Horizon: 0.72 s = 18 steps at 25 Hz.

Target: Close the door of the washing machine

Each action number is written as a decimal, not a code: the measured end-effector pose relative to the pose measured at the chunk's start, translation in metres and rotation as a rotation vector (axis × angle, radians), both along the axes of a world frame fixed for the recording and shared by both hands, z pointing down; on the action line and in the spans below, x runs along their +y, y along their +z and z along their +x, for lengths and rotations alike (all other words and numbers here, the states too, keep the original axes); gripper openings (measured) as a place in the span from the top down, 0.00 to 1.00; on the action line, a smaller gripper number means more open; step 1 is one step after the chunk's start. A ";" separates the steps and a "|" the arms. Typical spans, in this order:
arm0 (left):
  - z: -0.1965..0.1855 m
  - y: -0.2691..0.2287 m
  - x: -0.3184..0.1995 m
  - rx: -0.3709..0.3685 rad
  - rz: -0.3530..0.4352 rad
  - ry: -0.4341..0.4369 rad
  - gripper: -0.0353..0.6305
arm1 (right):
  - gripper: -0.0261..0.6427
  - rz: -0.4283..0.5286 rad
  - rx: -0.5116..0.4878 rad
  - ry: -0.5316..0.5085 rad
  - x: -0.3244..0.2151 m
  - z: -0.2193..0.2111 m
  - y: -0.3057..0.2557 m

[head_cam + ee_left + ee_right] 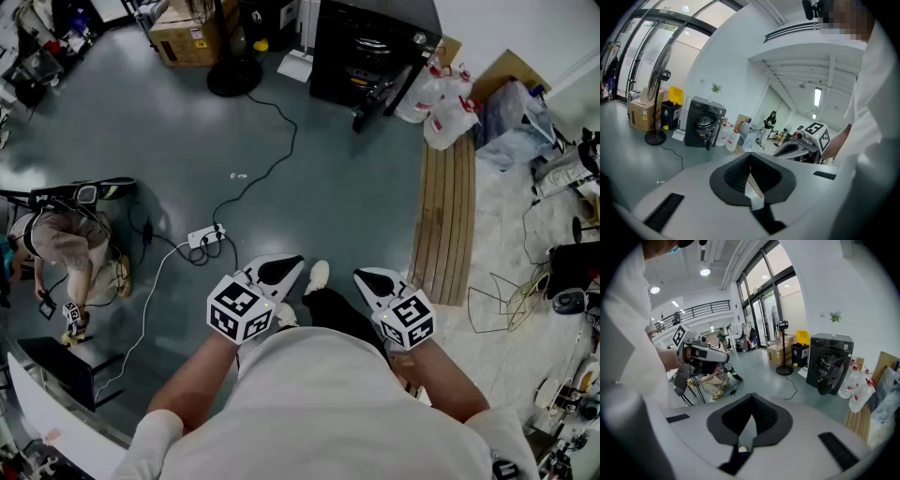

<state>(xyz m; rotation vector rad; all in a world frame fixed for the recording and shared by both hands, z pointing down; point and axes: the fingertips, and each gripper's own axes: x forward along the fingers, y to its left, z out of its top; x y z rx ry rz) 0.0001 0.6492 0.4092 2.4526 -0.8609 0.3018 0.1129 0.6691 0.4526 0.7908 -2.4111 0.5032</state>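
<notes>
The black washing machine [370, 42] stands at the far side of the floor, its round door [380, 92] swung open toward me. In the left gripper view the machine [704, 123] is small and distant, and its door [711, 136] hangs ajar. The right gripper view also has the machine [829, 362] with the open door [833, 376]. My left gripper [281, 268] and right gripper [373, 278] are held close to my body, side by side, far from the machine. Both are shut with nothing between the jaws.
A fan stand [234, 75] and a cardboard box [186, 37] sit left of the machine. Water jugs and bags [441, 103] lie to its right. A cable and power strip [206, 236] cross the floor. Wooden planks [445, 216] run along the right. A person crouches at left [61, 246].
</notes>
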 end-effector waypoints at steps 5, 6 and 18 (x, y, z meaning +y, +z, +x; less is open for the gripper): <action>-0.011 0.005 -0.060 -0.023 0.010 -0.027 0.92 | 0.95 0.011 -0.028 0.017 -0.068 -0.010 0.008; -0.013 0.002 -0.072 -0.034 0.017 -0.032 0.92 | 0.95 0.012 -0.034 0.016 -0.084 -0.012 0.009; -0.029 -0.013 -0.223 -0.064 0.029 -0.112 0.92 | 0.89 0.015 -0.149 0.011 -0.244 -0.044 0.002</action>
